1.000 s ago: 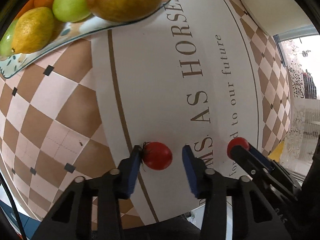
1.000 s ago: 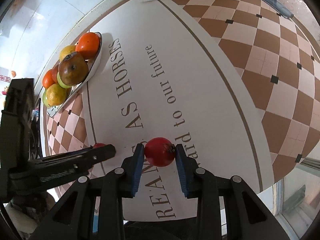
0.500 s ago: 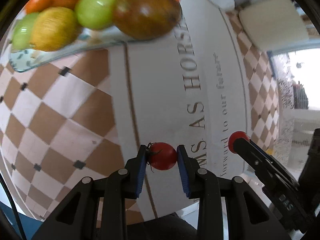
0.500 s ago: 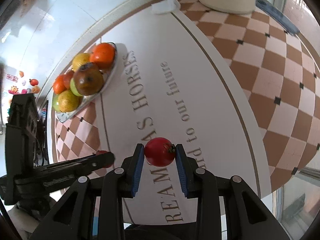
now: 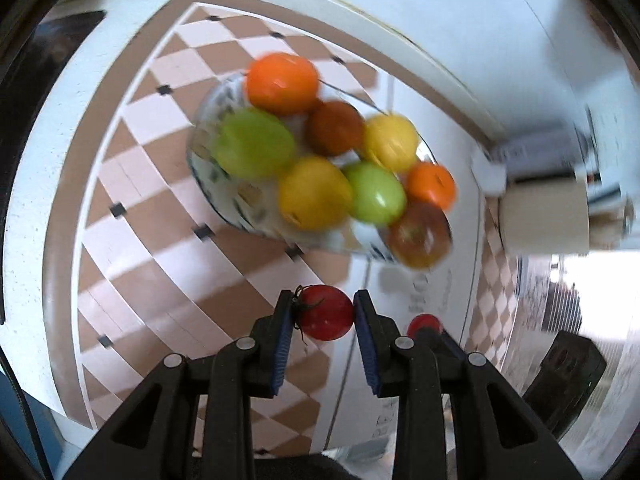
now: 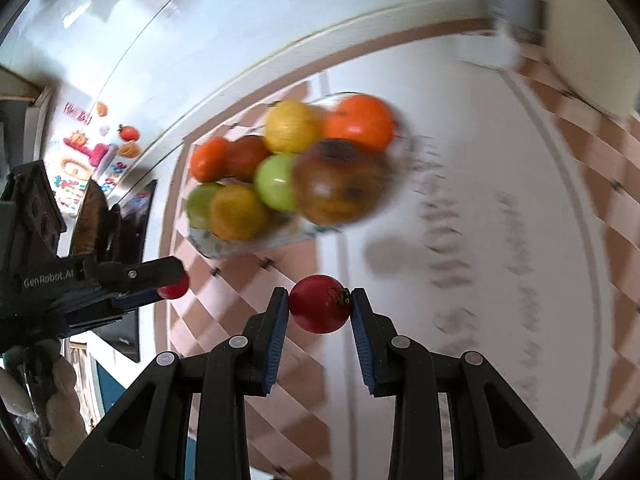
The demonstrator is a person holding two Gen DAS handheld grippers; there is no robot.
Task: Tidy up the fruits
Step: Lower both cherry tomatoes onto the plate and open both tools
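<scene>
Left gripper [image 5: 325, 316] clamps a red tomato [image 5: 326, 312] above the desk [image 5: 132, 216]; right gripper [image 6: 320, 310] clamps a second tomato [image 6: 319, 303]; both are short of the heaped fruit plate [image 5: 224, 200] near the desk's far edge; likely risk: a tomato set on the pile rolls off.

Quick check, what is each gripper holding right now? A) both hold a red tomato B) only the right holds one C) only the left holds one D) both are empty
A: the left gripper and the right gripper each clamp a red tomato between their blue pads.
</scene>
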